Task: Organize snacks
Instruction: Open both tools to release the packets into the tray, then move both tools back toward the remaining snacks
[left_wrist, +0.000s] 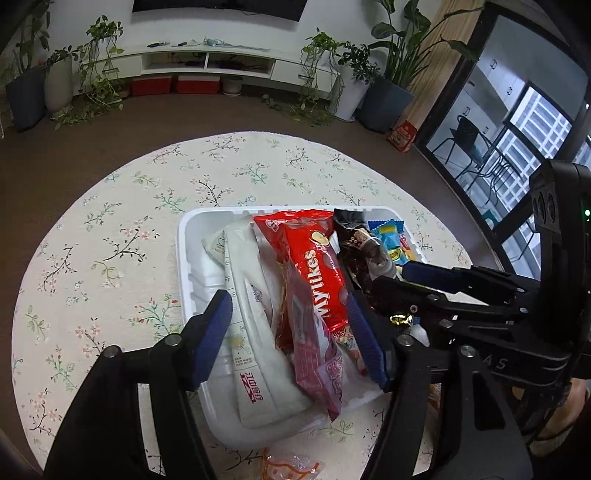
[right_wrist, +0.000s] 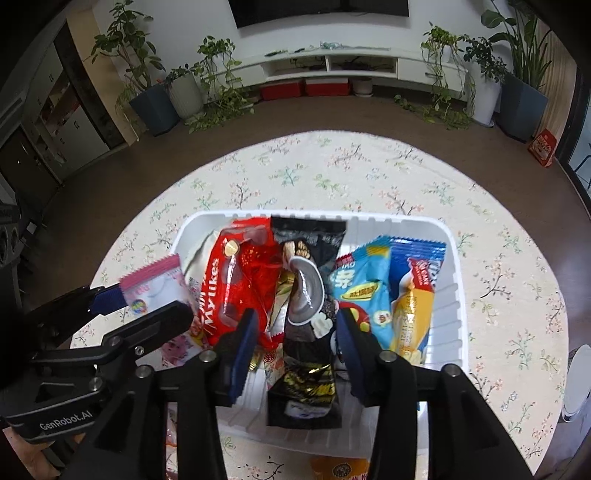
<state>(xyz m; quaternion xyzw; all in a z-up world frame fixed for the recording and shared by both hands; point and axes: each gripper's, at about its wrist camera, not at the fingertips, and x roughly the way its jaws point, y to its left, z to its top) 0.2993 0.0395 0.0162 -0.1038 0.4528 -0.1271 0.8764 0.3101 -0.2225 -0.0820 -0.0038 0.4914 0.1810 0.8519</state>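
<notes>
A white tray (left_wrist: 184, 258) on the round floral table holds several snack packs. In the left wrist view my left gripper (left_wrist: 291, 339) is open, its jaws either side of a white pack (left_wrist: 255, 332) and the red Mylikes bag (left_wrist: 314, 266). My right gripper (right_wrist: 295, 339) is open over the tray (right_wrist: 454, 280), straddling a black snack pack (right_wrist: 306, 332). Blue packs (right_wrist: 369, 291) and a yellow-blue pack (right_wrist: 413, 306) lie to its right. The right gripper also shows in the left wrist view (left_wrist: 388, 280). The left gripper shows in the right wrist view (right_wrist: 144, 299), with a pink-white pack (right_wrist: 155, 288) between its fingers.
An orange wrapped snack (left_wrist: 291, 469) lies on the table in front of the tray; another orange pack (right_wrist: 340, 469) shows at the near edge. Floral tablecloth (left_wrist: 110, 258) surrounds the tray. Plants, a TV shelf and red boxes stand far behind.
</notes>
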